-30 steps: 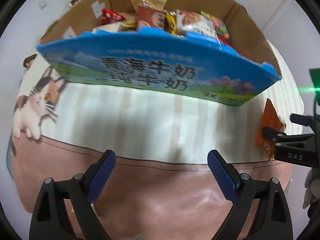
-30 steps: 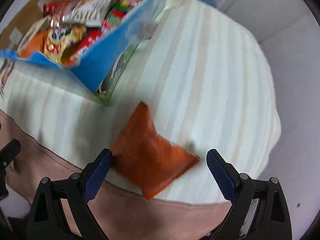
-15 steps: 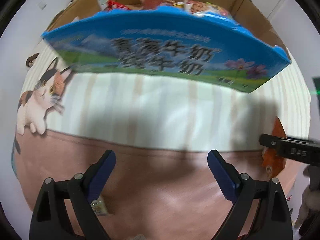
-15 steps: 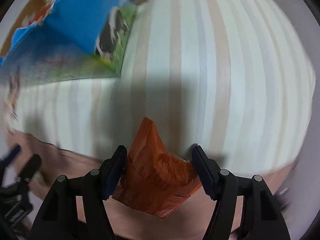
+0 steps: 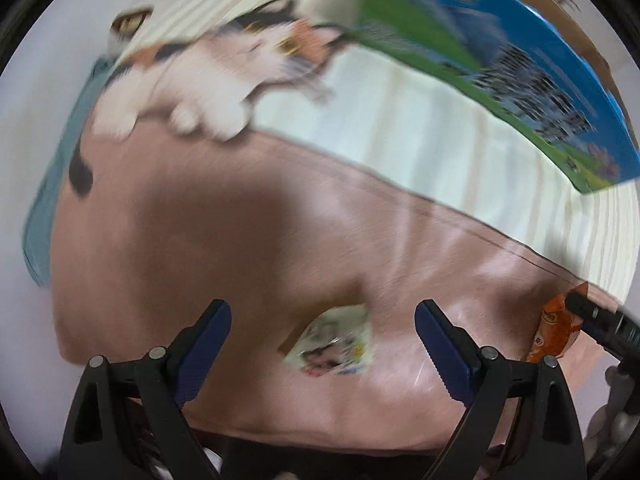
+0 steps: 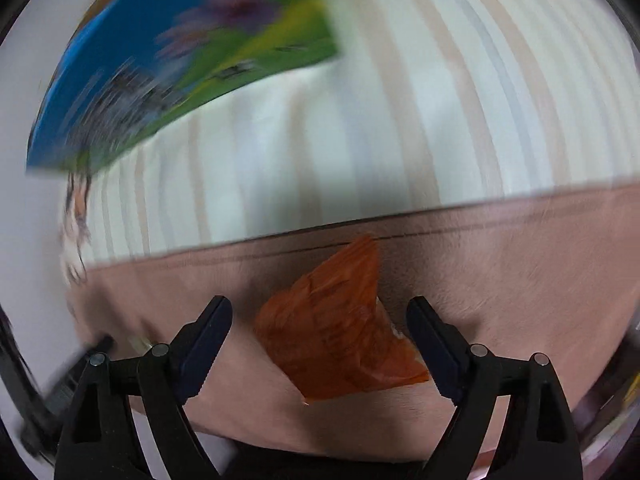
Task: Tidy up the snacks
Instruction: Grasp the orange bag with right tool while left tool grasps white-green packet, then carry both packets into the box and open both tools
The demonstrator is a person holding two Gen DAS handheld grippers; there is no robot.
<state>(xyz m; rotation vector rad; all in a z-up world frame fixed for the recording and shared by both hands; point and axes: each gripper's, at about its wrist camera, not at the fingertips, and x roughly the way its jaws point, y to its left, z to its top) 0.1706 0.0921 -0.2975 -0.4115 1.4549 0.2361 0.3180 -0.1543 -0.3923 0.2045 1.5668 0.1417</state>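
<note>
1. Left gripper point(image 5: 322, 334) is pointed down over the pink part of the bedcover point(image 5: 240, 248) — jaws spread wide, nothing clamped.
2. A small pale snack packet point(image 5: 334, 342) is seen lying flat on the pink fabric between the left jaws, touched by neither pad; print blurred, not readable.
3. Right gripper point(image 6: 320, 332) — jaws have just been opening; they stand released, and the orange snack packet point(image 6: 340, 320) lies crumpled between them on the pink fabric, clear of the left pad; contact at the right pad cannot be told.
4. The same orange packet is seen at the right edge of the left view, beside the right gripper's black tip.
5. The blue-and-green box point(image 6: 180, 64) is placed further back on the striped cream part, well apart from both packets.
</note>
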